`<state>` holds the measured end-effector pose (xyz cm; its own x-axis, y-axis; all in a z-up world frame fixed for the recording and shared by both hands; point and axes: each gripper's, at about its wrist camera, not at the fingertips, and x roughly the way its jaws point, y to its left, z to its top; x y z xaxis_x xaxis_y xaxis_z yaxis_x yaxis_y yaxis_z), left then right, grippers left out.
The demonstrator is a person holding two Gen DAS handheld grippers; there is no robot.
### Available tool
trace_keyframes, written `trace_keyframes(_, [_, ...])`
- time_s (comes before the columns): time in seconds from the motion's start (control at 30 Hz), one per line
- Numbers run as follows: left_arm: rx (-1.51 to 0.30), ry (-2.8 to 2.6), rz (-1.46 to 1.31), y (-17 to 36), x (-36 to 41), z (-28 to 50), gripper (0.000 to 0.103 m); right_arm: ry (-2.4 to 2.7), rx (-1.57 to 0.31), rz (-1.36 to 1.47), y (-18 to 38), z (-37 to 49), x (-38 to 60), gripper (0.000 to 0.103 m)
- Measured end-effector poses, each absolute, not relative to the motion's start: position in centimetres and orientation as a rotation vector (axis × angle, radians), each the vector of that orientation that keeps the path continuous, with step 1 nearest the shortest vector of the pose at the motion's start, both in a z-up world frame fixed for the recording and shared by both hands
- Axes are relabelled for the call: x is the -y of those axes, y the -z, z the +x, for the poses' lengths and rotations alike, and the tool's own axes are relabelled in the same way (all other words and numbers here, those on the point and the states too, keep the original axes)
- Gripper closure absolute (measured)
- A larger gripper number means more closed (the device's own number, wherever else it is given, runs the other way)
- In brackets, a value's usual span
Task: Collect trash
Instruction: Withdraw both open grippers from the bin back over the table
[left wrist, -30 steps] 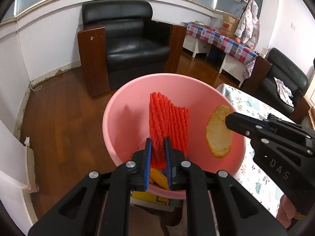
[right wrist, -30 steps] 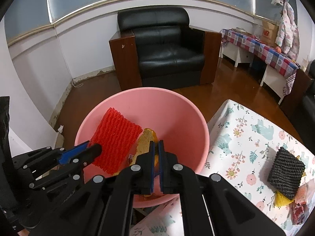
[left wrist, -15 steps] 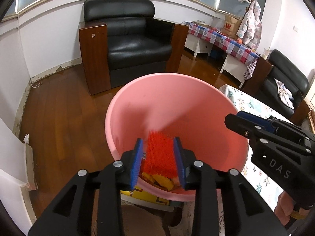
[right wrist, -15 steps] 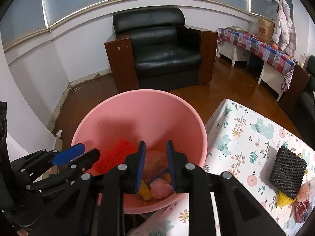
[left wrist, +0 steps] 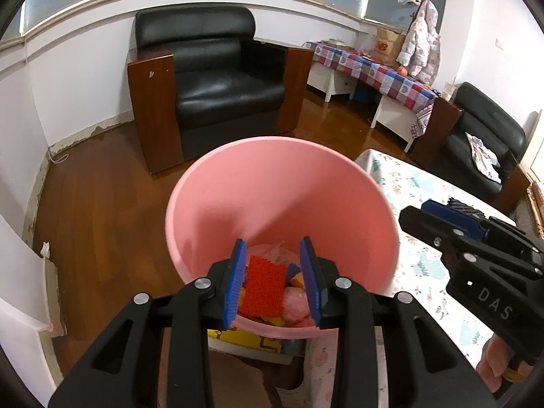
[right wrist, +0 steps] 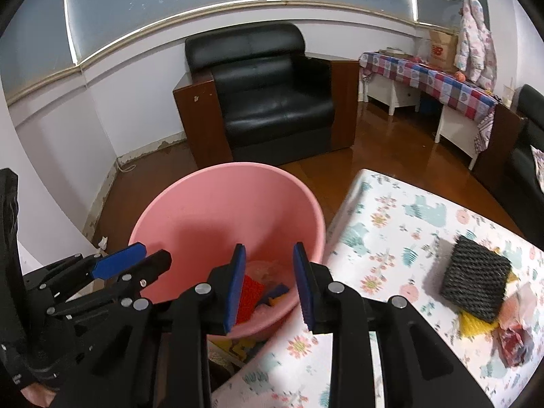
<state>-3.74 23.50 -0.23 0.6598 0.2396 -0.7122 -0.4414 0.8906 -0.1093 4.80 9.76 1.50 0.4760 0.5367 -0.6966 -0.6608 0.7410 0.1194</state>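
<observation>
Right wrist view: both tools, left point(right wrist: 131, 258) released and right point(right wrist: 268, 284) opening, hold nothing; red foam net point(right wrist: 250, 294) lies in the pink basin point(right wrist: 204, 210). Black foam net point(right wrist: 476, 278) and wrappers point(right wrist: 510, 333) remain on the surface point(right wrist: 391, 224).

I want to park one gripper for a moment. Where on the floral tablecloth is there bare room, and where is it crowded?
The floral tablecloth is bare from its edge beside the pink plastic basin across to the black mesh foam pad. The near strip in front of the right gripper also looks bare. It is crowded at the right edge, where that pad overlaps yellow foam netting and crumpled wrappers.
</observation>
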Motion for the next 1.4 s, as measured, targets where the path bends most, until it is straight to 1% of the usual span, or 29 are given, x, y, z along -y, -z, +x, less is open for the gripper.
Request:
trace_keyframes(0.37, [-0.753,-0.31,-0.237,-1.2,-19.2,-3.1,0.07,-0.627,-0.8,-0.11,-2.0,3.7,-2.3,0.075])
trace_keyframes(0.83, [-0.782,-0.195,-0.169,-1.1,-13.7,-1.9,0.07,-0.421,-0.818,-0.041,-0.6,2.3,8.8,0.075])
trace_keyframes(1.4, [-0.803,-0.033,-0.082,-1.4,-7.0,1.7,0.07,-0.266,-0.806,0.078,0.4,3.7,17.3,0.075])
